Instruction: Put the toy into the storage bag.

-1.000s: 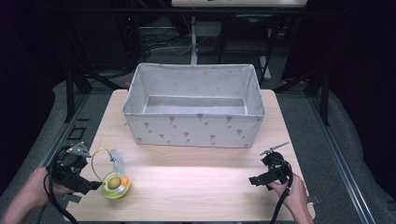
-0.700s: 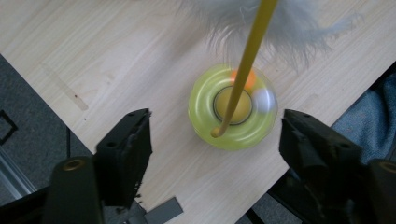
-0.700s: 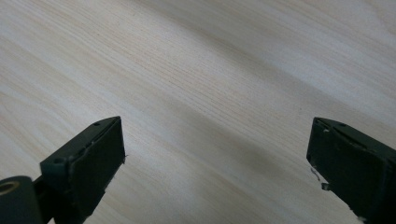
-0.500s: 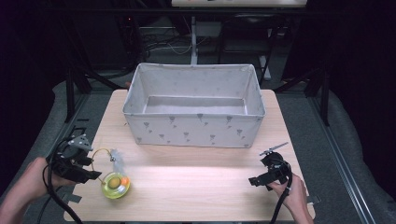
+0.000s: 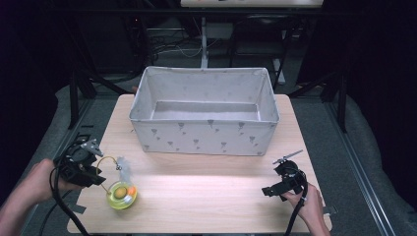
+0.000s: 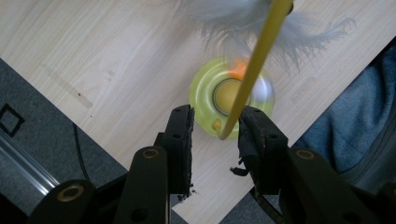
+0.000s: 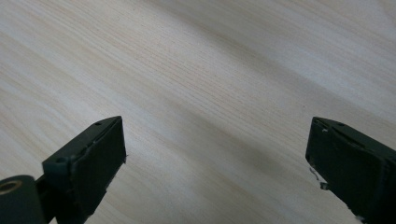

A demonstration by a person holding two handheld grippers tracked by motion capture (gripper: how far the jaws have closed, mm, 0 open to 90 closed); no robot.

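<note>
Left gripper view: the yellow wand (image 6: 254, 70) runs lengthwise away between the part-open left gripper (image 6: 215, 133), touching one jaw; right gripper (image 7: 215, 154) spread wide, empty.

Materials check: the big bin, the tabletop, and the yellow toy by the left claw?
Bin: looks like soft grey fabric, matte, with a small printed pattern and slightly sagging walls. Tabletop: pale wood or wood-look laminate; grain lines show, low sheen. Yellow toy: translucent glossy plastic disc, likely, with a thin yellow stem and a fluffy white feather tuft.
</note>
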